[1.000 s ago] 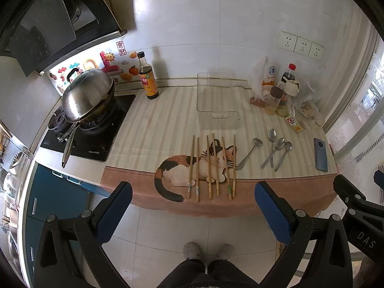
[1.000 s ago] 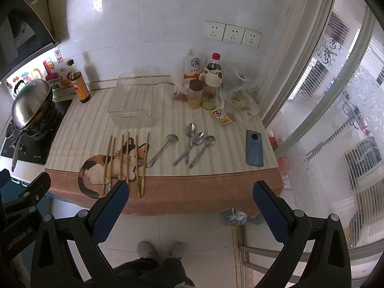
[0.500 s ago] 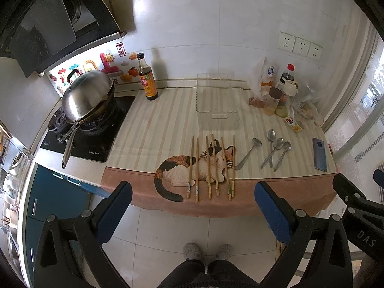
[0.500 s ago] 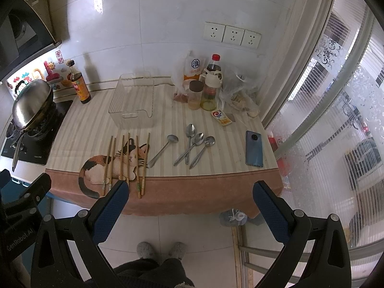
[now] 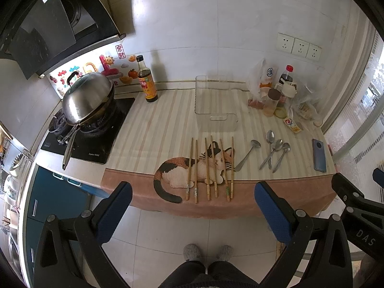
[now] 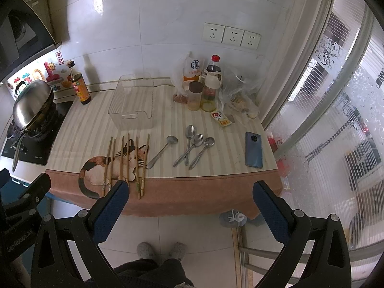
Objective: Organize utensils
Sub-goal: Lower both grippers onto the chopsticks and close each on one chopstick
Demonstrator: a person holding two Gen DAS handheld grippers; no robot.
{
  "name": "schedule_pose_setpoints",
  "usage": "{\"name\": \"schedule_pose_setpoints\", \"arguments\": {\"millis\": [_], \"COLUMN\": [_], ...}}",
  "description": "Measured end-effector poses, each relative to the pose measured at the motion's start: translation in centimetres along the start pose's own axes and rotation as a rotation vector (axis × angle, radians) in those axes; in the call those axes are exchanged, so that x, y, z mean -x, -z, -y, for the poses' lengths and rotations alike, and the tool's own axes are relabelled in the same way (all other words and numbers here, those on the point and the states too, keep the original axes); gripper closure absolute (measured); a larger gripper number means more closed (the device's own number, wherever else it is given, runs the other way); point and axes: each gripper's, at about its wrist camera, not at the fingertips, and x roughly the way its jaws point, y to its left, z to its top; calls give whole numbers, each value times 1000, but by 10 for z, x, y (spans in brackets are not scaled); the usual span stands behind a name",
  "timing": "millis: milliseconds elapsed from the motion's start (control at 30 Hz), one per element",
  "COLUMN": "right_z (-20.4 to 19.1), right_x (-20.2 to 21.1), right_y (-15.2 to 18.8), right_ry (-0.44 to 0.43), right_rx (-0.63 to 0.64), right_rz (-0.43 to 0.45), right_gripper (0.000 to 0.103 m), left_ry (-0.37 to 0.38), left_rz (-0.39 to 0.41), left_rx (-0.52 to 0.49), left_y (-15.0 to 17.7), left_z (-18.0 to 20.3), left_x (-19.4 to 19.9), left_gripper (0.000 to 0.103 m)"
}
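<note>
Several wooden chopsticks (image 5: 208,168) (image 6: 124,160) lie side by side on the cat picture of the striped counter mat (image 5: 163,129). Several metal spoons (image 5: 271,151) (image 6: 192,146) lie to their right. A clear plastic bin (image 5: 216,105) (image 6: 132,105) stands empty behind them. My left gripper (image 5: 192,206) and right gripper (image 6: 189,204) are both open and empty, held back over the floor in front of the counter, well short of the utensils.
A wok (image 5: 88,98) sits on the stove at left. A soy sauce bottle (image 5: 146,81) stands by the wall. Jars, bottles and bags (image 6: 206,88) crowd the back right. A blue phone (image 6: 253,150) lies at the right edge. My feet show on the floor tiles.
Both gripper views have shifted only slightly; the counter looks marginally nearer. Nothing on the counter has moved.
</note>
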Motion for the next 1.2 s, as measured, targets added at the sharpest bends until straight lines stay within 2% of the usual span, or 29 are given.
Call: {"name": "schedule_pose_setpoints", "arguments": {"millis": [233, 333, 433, 667, 800, 933, 1033, 1067, 1133, 1200], "right_z": [5, 9, 9, -6, -23, -42, -59, -63, -75, -86], "right_x": [-3, -22, -51, -135, -187, -238, -273, -282, -306, -324], "right_y": [-10, -18, -19, -17, -15, -12, -9, -8, -5, -1], "right_ry": [-18, -46, -67, -112, -119, -135, -148, -153, -164, -170], "right_rx": [-22, -47, -52, -28, -6, 6, 7, 5, -6, -11], "right_rz": [6, 5, -28, -137, -209, -286, -342, -360, -411, -459], "right_gripper": [0, 0, 0, 0, 11, 20, 28, 31, 40, 52], "left_ry": [-7, -52, -120, -185, -197, -159, -104, -81, -40, 8], "left_rz": [29, 69, 59, -65, -134, -256, -379, -417, -473, -526], "left_rx": [12, 12, 17, 57, 77, 98, 90, 84, 71, 60], "left_y": [-11, -18, -21, -22, -17, -13, -3, 0, 7, 12], "left_z": [6, 5, 3, -11, -26, -42, -46, -47, -47, -45], "left_x": [-7, -25, -57, -142, -187, -247, -300, -315, -338, -357], "left_gripper": [0, 0, 0, 0, 0, 0, 0, 1, 11, 30]}}
